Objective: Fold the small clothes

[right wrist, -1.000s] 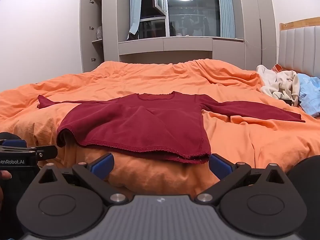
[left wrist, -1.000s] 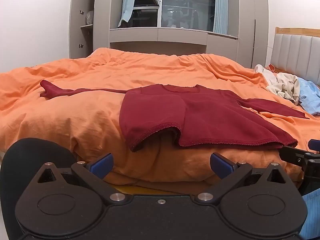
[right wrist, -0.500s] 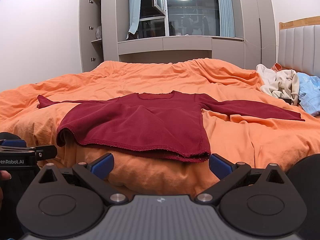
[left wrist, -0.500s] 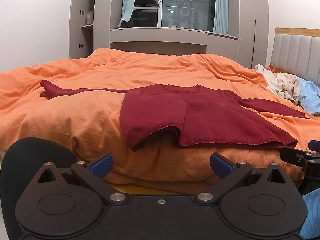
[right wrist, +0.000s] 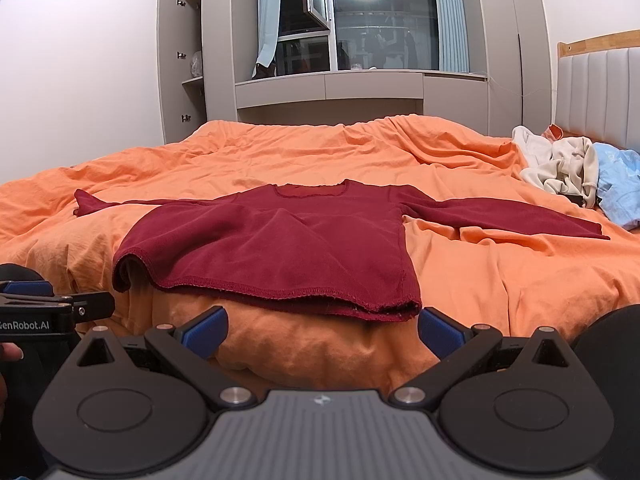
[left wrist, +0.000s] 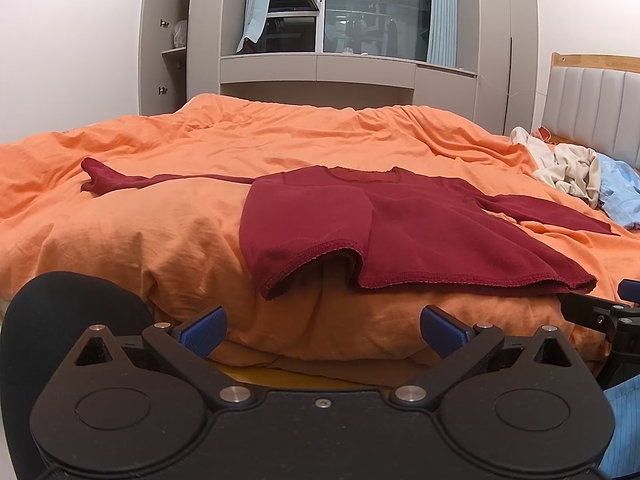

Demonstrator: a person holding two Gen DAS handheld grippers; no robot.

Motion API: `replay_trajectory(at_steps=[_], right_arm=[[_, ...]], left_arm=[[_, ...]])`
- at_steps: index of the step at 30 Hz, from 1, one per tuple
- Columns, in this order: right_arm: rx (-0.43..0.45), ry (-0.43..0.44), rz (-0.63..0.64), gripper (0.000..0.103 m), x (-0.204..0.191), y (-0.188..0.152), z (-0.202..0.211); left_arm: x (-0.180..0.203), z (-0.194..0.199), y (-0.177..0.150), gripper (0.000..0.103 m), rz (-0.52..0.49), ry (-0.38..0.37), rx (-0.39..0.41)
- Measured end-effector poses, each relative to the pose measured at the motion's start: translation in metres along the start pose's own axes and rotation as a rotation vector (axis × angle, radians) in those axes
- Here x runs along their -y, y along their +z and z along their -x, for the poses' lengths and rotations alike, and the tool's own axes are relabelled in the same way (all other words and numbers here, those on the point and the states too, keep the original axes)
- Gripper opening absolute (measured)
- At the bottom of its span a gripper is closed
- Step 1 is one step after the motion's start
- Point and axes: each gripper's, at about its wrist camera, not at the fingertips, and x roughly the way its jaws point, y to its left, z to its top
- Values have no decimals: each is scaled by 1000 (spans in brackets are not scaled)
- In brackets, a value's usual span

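A dark red long-sleeved top [left wrist: 400, 232] lies spread flat on the orange bed cover [left wrist: 160, 216], both sleeves stretched out to the sides, hem towards me and slightly lifted at its left corner. It also shows in the right wrist view [right wrist: 288, 248]. My left gripper [left wrist: 324, 330] is open and empty, just short of the bed's near edge, below the hem. My right gripper [right wrist: 322, 330] is open and empty, at the bed edge below the hem's right corner. Each gripper's side shows in the other's view.
A pile of cream and light blue clothes [right wrist: 576, 180] lies at the far right by the padded headboard [right wrist: 596, 92]. Grey cabinets and a window [right wrist: 360, 40] stand beyond the bed. The orange cover [right wrist: 500, 272] hangs over the near bed edge.
Almost nothing has changed. Both grippers stay open at the bed's near edge, with only a slight camera drift.
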Motion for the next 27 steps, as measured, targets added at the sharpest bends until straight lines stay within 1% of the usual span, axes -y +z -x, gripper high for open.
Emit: replay_trajectory(at_steps=[7, 15, 27], right_arm=[[-3, 0, -1, 103, 1, 0, 0], [-14, -1, -7, 103, -1, -9, -2], [-70, 7, -41, 103, 4, -1, -16]], left_arm=[[0, -4, -3, 103, -1, 4, -5], [4, -5, -3, 103, -4, 8, -15], [4, -20, 2, 103, -4, 11, -57]])
